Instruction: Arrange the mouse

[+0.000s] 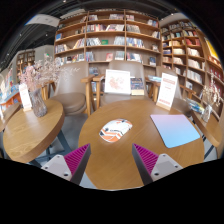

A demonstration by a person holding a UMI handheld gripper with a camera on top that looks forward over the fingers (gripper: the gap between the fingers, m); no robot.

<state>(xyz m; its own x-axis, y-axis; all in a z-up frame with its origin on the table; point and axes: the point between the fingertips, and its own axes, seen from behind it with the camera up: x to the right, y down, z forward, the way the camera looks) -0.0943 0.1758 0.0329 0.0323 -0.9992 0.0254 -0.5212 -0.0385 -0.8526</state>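
In the gripper view, the gripper (114,158) is hovering over a round wooden table (95,150) with its jaws standing wide apart and holding nothing; the pink pads (76,157) are facing each other across a bare stretch of tabletop.

The mouse (116,130) is lying on the table straight ahead of the jaws, beyond the fingertips and roughly centred on the gap between them, so a forward reach looks like the move being called for. Its long axis appears to be running crosswise to the fingers, left to right, which would suggest the jaws closing along its length unless the wrist is turning first; that is a judgement, as the outline is small.

The mouse is showing as a pale oval with a reddish patch and darker markings on top; finer detail cannot be made out.

Relative to the mouse: a light blue pad (176,129) is lying on the table to its right, well apart. Chairs (120,88) are standing beyond it at the table's far edge. A second table (30,130) is sitting off to its left. Bookshelves (110,40) are filling the wall far behind it.
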